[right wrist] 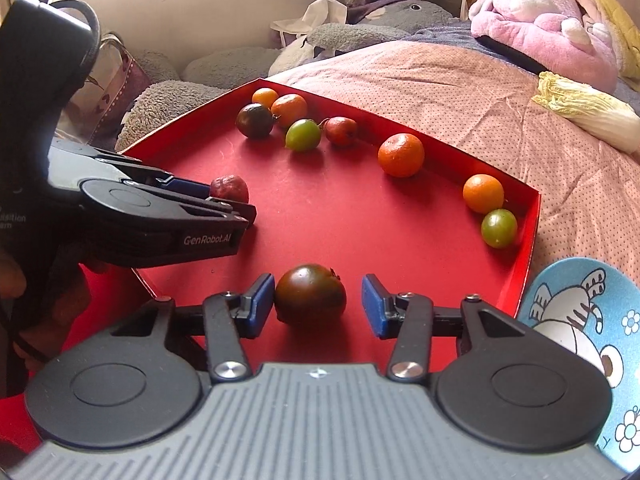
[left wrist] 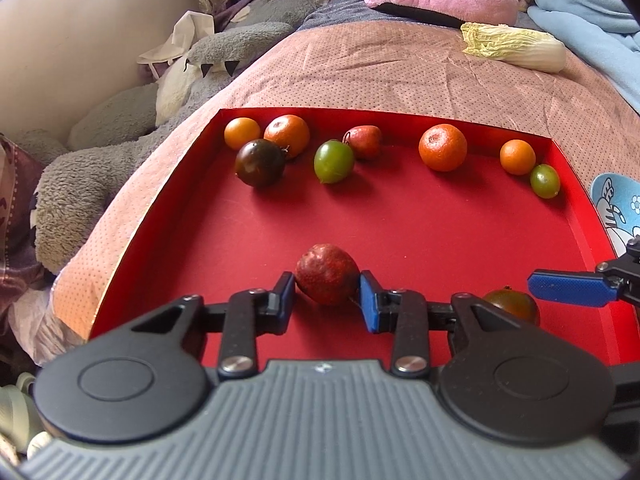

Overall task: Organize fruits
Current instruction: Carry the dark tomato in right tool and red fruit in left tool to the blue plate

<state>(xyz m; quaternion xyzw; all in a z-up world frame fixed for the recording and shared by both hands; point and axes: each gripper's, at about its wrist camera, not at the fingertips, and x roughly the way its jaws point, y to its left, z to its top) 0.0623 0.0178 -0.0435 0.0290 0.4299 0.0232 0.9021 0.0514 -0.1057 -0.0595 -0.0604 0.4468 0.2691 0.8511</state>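
Where fruit sits, four oranges point(left wrist: 442, 147), two green (round) fruits point(left wrist: 333, 161), red tray point(left wrist: 440, 220).

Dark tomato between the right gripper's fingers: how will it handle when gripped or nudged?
The dark tomato looks round and glossy, so it probably rolls on the flat red tray and may slip against the pads. Likely soft-skinned, so grip gently. The right gripper stands open around it.

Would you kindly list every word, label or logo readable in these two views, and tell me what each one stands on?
"GenRobot.AI": white lettering on the black side of the left gripper, right wrist view.
"...sition ...m": cut-off white text on the left gripper's body, partly hidden.
Small emblem on the right gripper housing: too small to read.
A stray "y" on the blue cartoon mat.
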